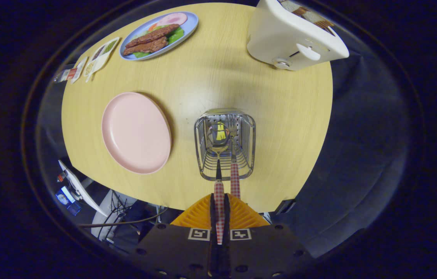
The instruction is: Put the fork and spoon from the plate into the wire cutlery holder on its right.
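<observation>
A: Claw (219,217), item one: fingers clenched on a checked handle, which runs out between the fingertips and down into the wire cutlery holder (225,144) just ahead.

B: Which utensil is that?

A: Spoon (218,143). Bowl end sits low inside the holder, shiny, reflecting something yellow. Handle (219,201) tilted back toward the claw, both fingers pressing on it.

B: Item two?

A: Second checked handle (235,180), just beside the first on its right, leaning on the holder's near rim. Its working end lies inside the wire walls; I cannot tell from the metal alone that it is the fork.

B: Holder itself?

A: Chrome wire, roughly square, upright on the bench (210,77), near the front edge.

B: Item three?

A: Pink plate (136,132), round, bare, to the left of the holder and apart from it.

B: Further stock?

A: Blue plate (159,35) at the far left of the bench, carrying strips of brown meat, green leaves and a pink slice. Small sachets (94,62) lie beside it near the bench edge. White toaster (296,37) at the far right, lever and knob facing this way, browned slices in the slots.

B: Off the bench?

A: Cables and a small device (67,199) below the left edge, too blurred to itemise.
</observation>
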